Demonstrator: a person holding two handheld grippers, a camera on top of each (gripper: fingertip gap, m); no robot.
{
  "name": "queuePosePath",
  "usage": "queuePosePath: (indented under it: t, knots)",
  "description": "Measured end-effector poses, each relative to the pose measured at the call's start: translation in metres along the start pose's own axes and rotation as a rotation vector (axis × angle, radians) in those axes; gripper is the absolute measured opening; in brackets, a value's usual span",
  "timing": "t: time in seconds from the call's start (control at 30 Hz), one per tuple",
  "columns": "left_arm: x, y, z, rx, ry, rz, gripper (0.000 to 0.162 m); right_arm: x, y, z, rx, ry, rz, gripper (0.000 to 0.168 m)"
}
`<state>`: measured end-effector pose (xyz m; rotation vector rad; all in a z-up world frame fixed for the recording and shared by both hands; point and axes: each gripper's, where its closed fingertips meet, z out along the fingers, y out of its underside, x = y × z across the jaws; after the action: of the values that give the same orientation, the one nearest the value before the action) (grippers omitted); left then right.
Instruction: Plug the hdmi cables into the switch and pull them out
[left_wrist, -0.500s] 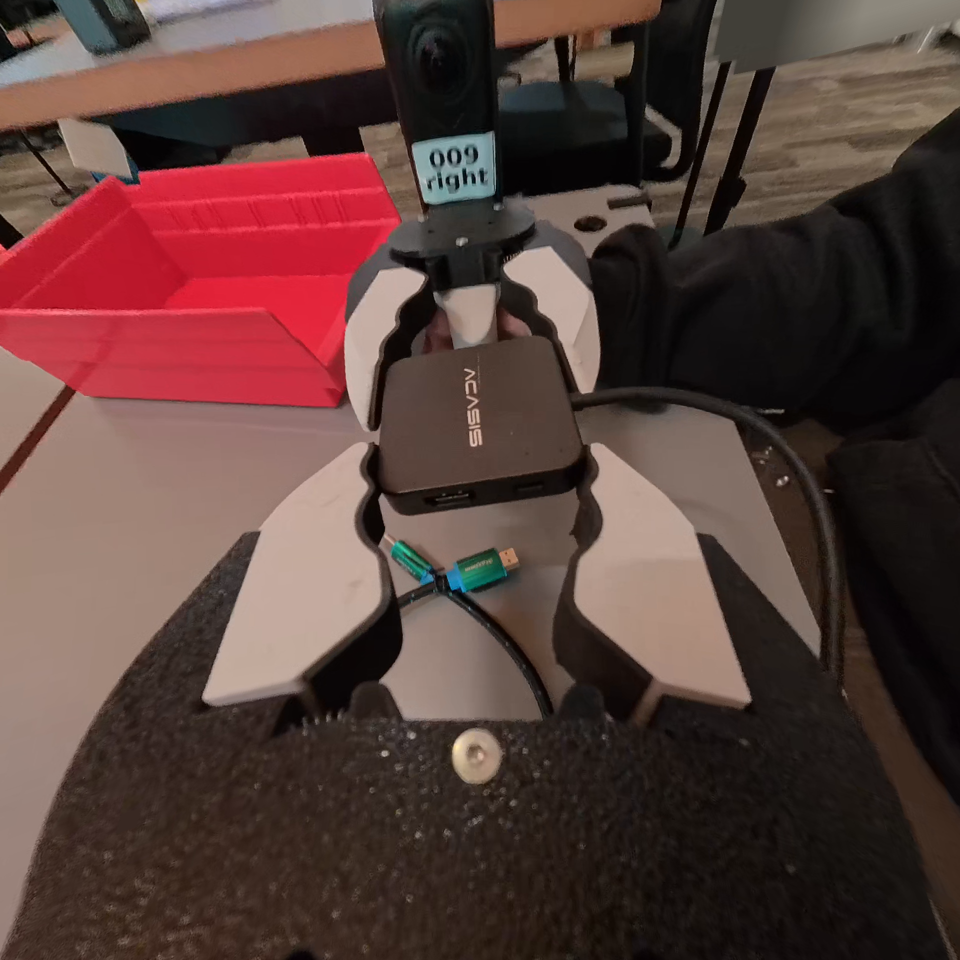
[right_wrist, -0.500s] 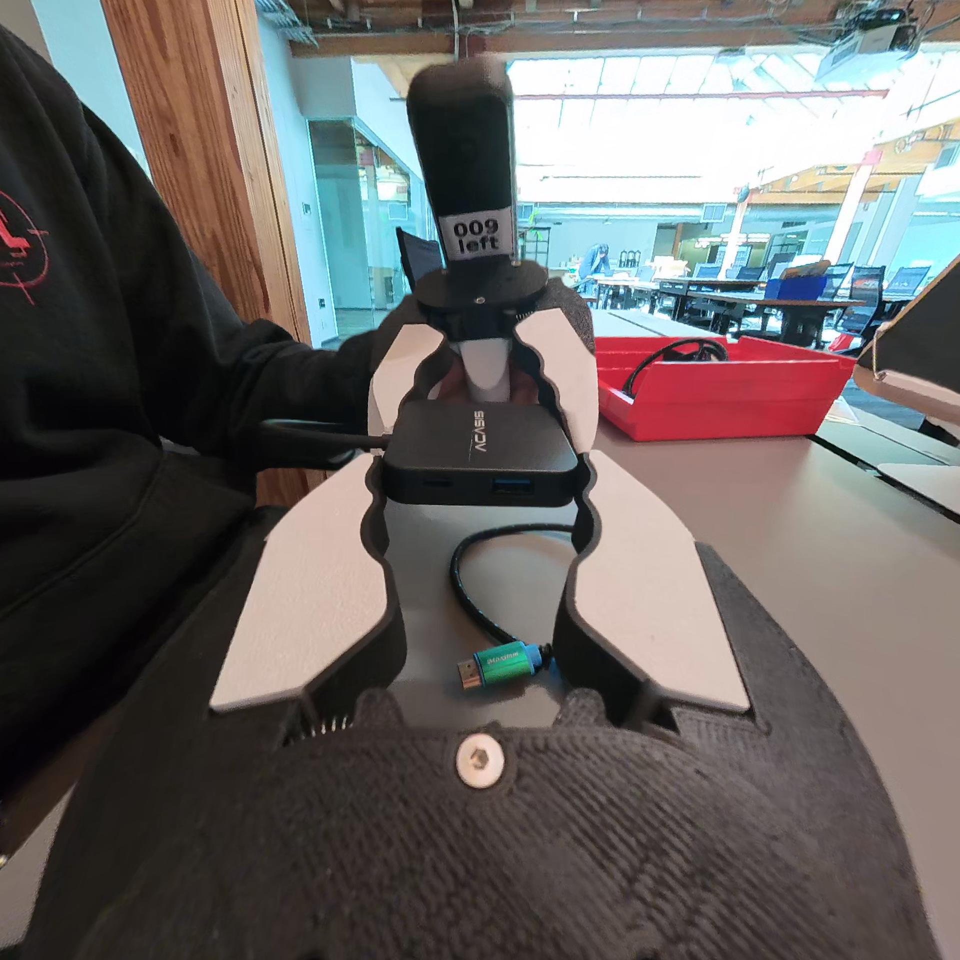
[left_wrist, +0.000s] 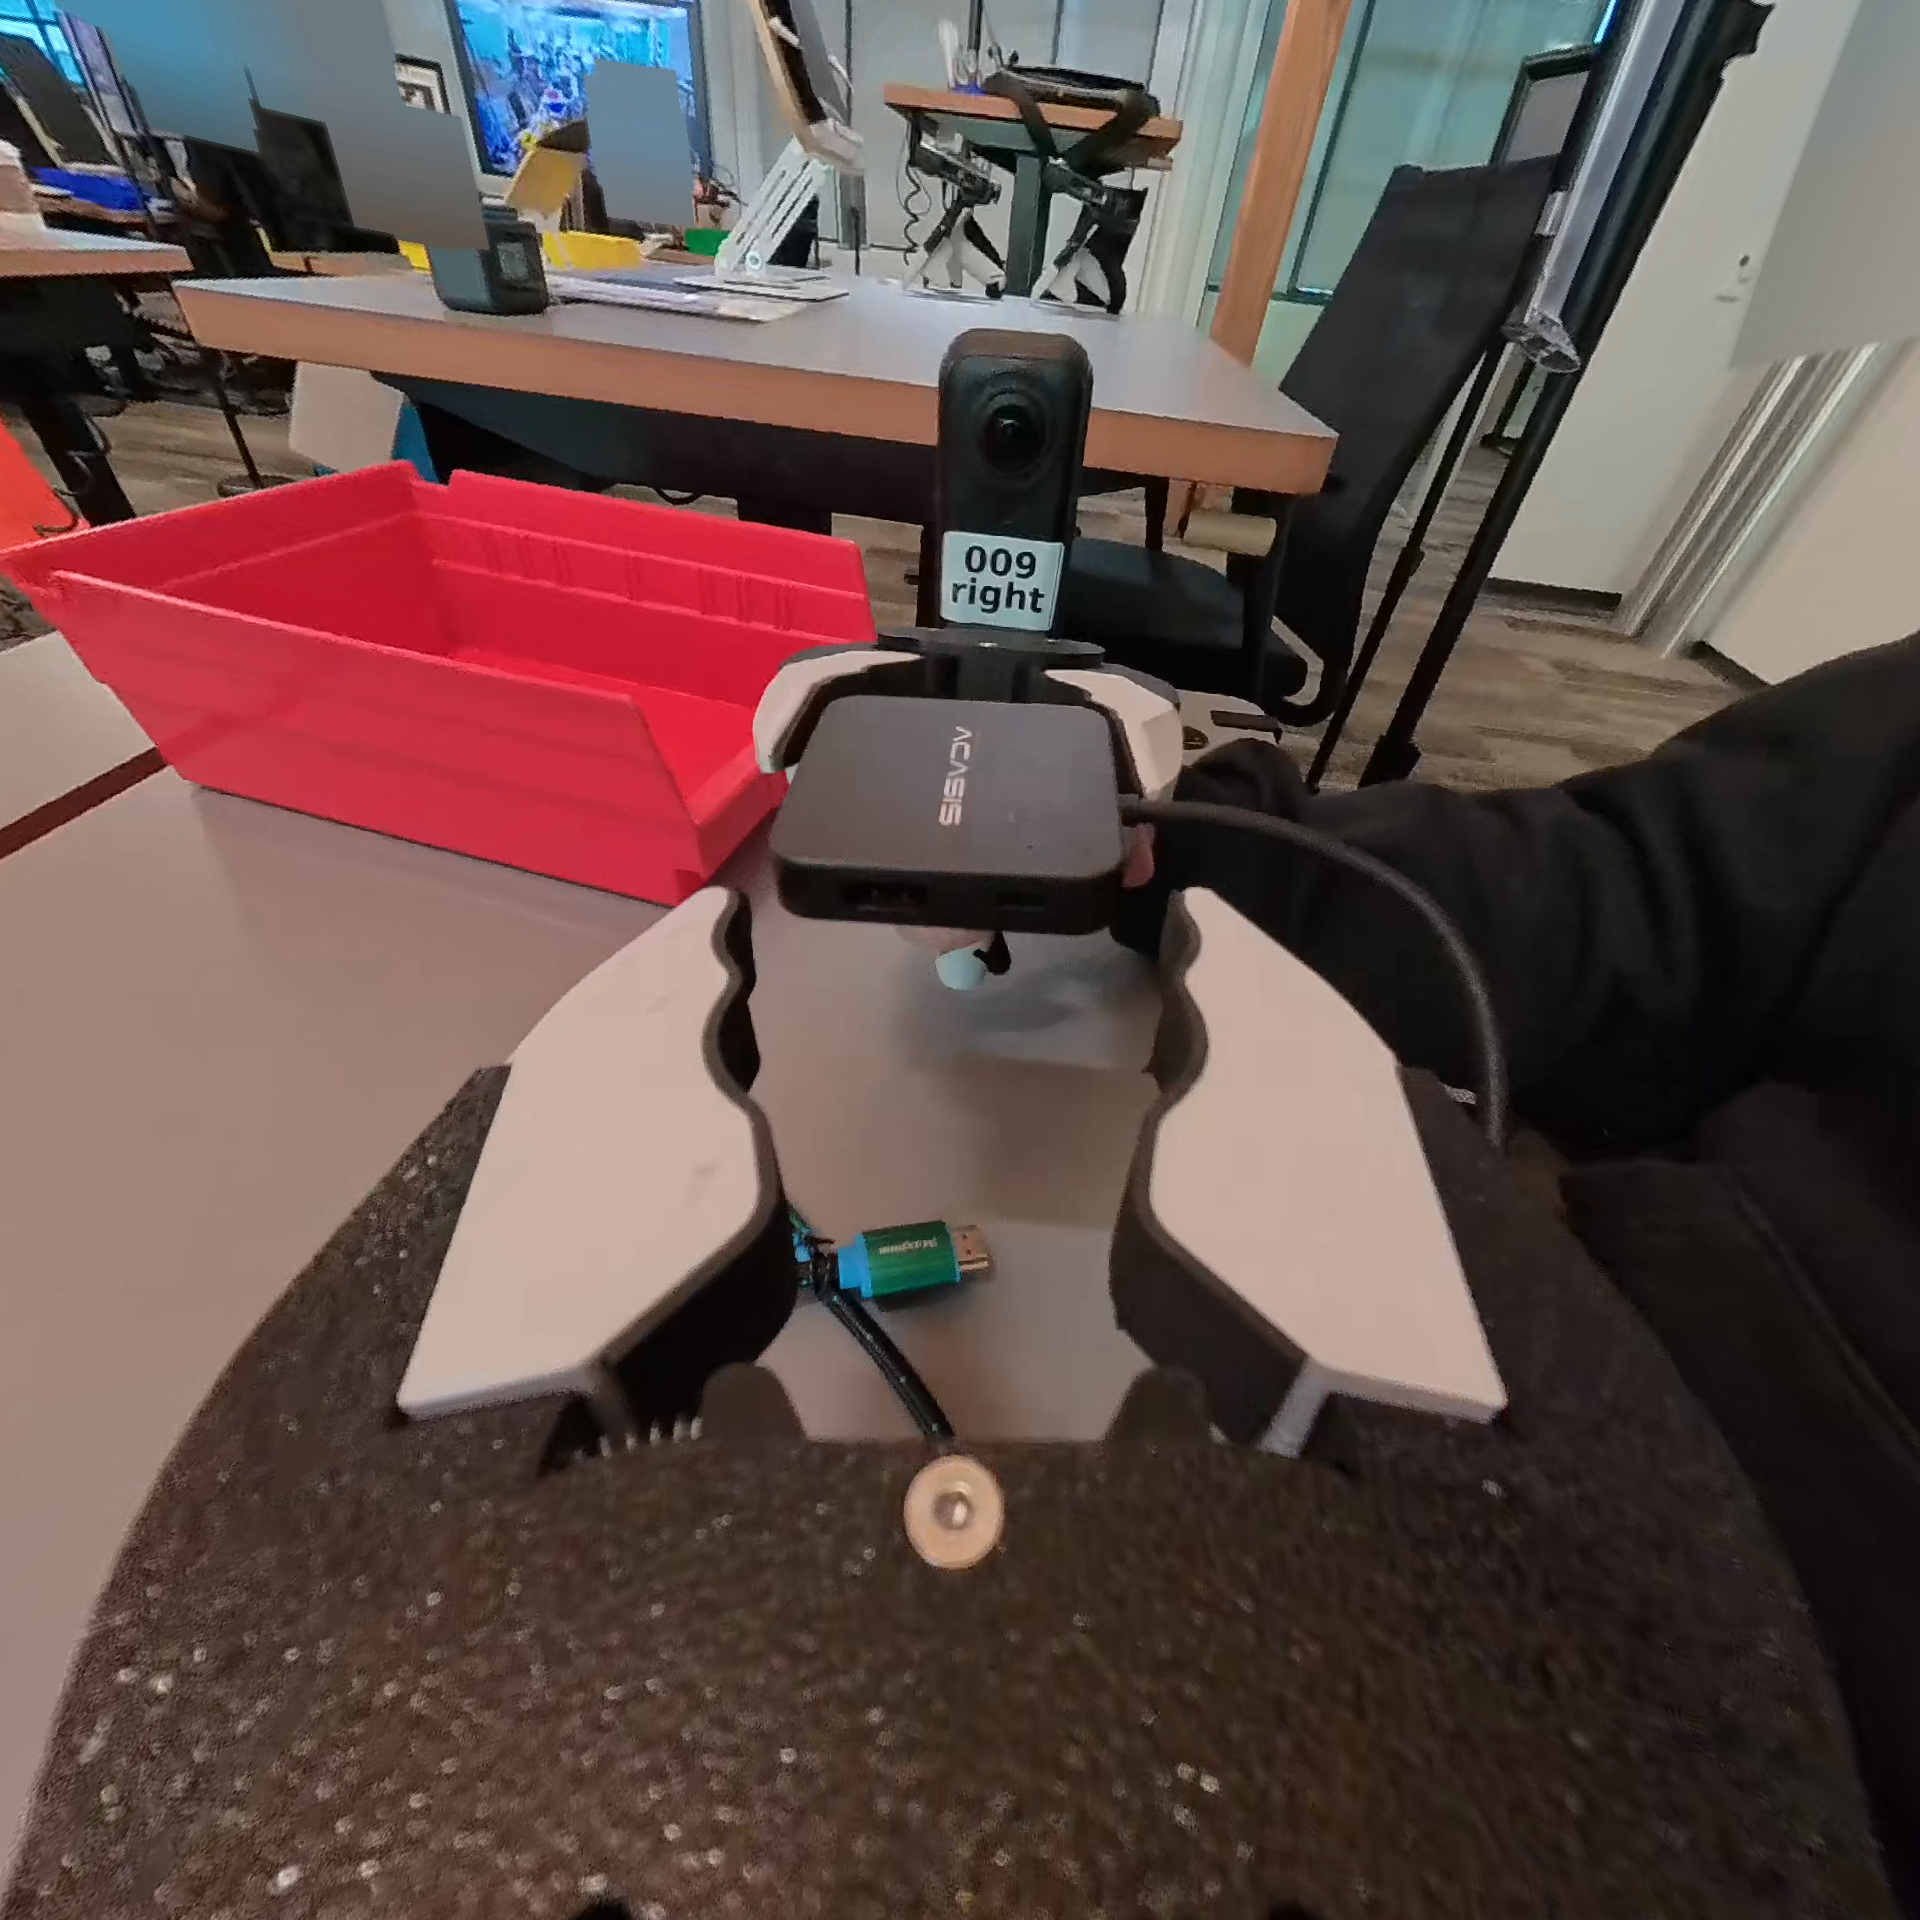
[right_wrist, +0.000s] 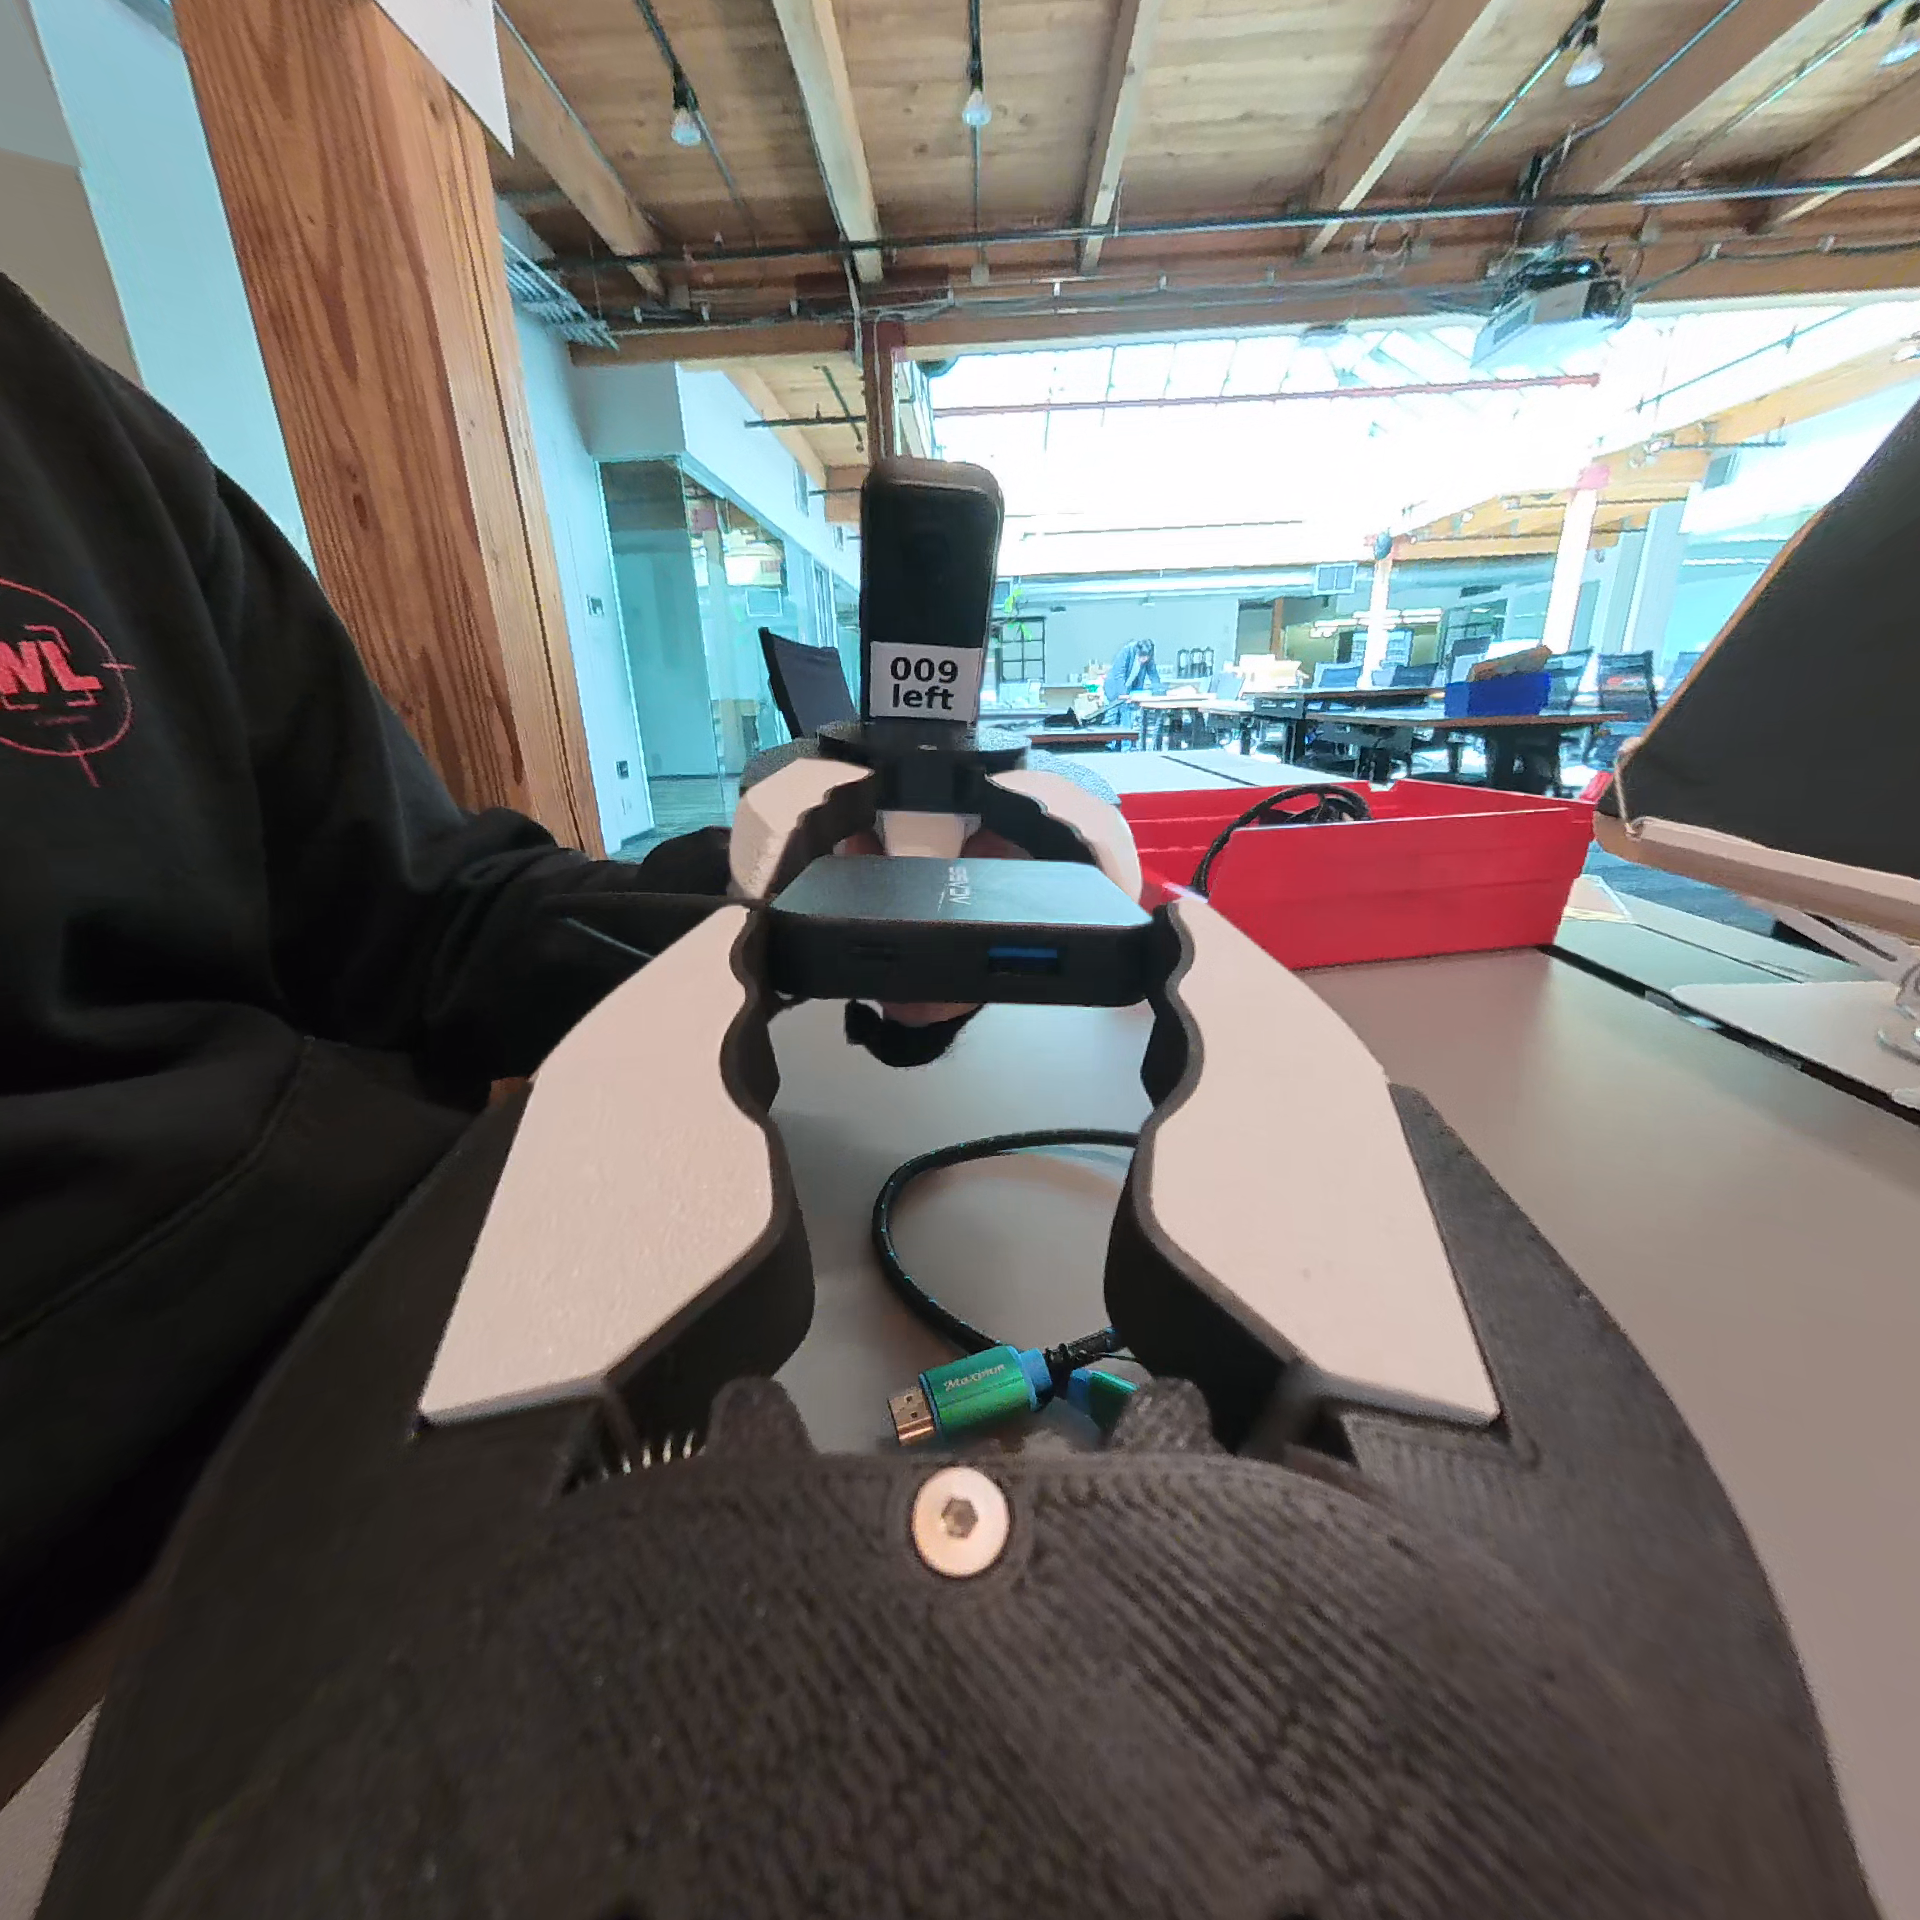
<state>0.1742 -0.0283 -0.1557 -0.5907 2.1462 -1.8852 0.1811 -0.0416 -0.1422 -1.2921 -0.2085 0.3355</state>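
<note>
**Left wrist view.** The left gripper (left_wrist: 956, 935) is spread open. Its fingertips flank the near end of the switch (left_wrist: 951, 810), with a narrow gap showing on the right side. The switch is a flat black box held level above the grey table (left_wrist: 260, 1039), and its shadow lies on the table below it. It is nearly square. The face with two ports points straight at this camera, and the opposite end sits in the right gripper (left_wrist: 971, 717), whose white fingers clasp its far corners. The switch's own black cord (left_wrist: 1455, 987) leaves its right side and curves down along the person's dark sleeve (left_wrist: 1610, 883). A green HDMI plug (left_wrist: 904, 1257) with a blue collar lies flat on the table between the bases of the left fingers. Its long axis runs across the view and its metal tip points right. Behind and to the left stands a red bin (left_wrist: 416, 707), and only its red walls and floor show.

**Right wrist view.** The right gripper (right_wrist: 961, 945) is closed on the switch (right_wrist: 956, 925), its tips pressed to both sides. A face with two ports, one of them blue, points at this camera. The left gripper (right_wrist: 935, 831) is beyond it. The green plug (right_wrist: 966, 1392) lies near the gripper base with its tip pointing left, and its black braided cable (right_wrist: 914, 1247) loops behind it. Just right of it, a second green plug (right_wrist: 1101, 1392) peeks out. On the right, a red bin (right_wrist: 1351, 883) holds a coiled black cable (right_wrist: 1278, 805). I cannot tell whether it is the same bin.
</note>
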Motion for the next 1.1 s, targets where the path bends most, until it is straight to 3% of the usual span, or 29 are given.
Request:
queuePosePath:
  t: [0.47,0.6,0.87,1.1]
  knots:
    - [0.003,-0.007,0.005,-0.006,-0.035,0.067,0.068,-0.007,0.013,0.009,-0.032,-0.027,0.009,0.07]
    - [0.003,-0.004,0.006,-0.055,-0.045,0.164,0.068,-0.006,0.008,0.011,0.021,-0.031,0.061,0.072]
    - [0.001,-0.004,0.007,-0.028,-0.021,0.062,0.068,-0.005,0.006,0.01,0.044,-0.007,0.016,0.071]
    - [0.003,-0.008,0.007,-0.009,-0.02,0.123,0.068,-0.007,0.006,0.01,0.051,-0.016,-0.008,0.071]
